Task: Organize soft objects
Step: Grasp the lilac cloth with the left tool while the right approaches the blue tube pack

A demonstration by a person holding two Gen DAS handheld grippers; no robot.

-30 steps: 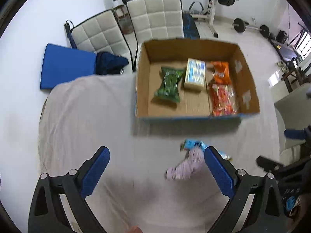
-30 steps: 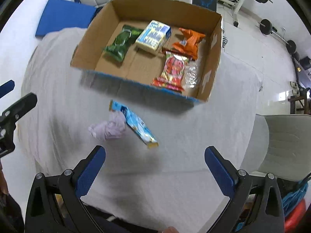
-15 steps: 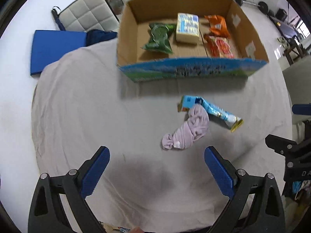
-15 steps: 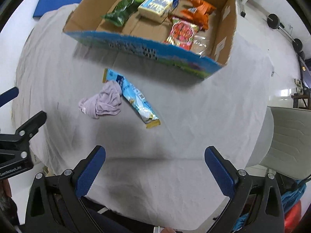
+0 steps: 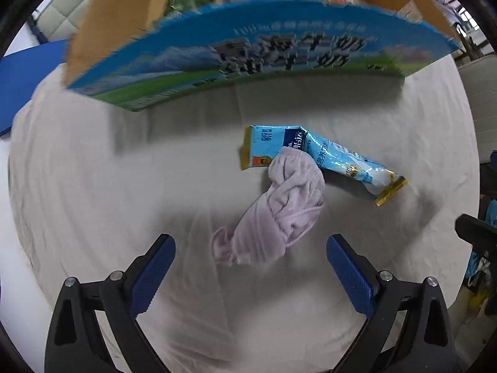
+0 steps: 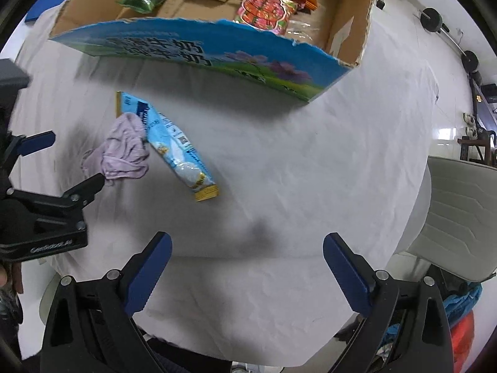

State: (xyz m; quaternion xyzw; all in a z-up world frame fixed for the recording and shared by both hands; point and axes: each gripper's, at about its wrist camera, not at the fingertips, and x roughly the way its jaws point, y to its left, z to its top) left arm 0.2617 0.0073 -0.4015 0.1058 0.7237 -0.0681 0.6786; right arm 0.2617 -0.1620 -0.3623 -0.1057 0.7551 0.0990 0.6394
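Observation:
A crumpled lilac cloth [image 5: 273,217] lies on the grey tablecloth, its top resting on a light blue snack packet [image 5: 329,158]. My left gripper [image 5: 251,267] is open, low over the table, with the cloth just ahead between its blue fingers. In the right wrist view the cloth [image 6: 124,152] and the packet [image 6: 177,146] lie at the left, with the left gripper [image 6: 65,168] around the cloth. My right gripper [image 6: 247,267] is open and empty over bare tablecloth.
A cardboard box [image 5: 248,52] with a blue printed front stands behind the cloth; it holds green, yellow, orange and red packets [image 6: 264,9]. A blue mat [image 5: 18,93] lies at the far left. A grey chair [image 6: 462,217] stands off the table's right edge.
Both grippers have come lower and closer to the table. My left gripper has moved forward to the lilac cloth, which now sits between its open fingers. Nothing on the table has moved.

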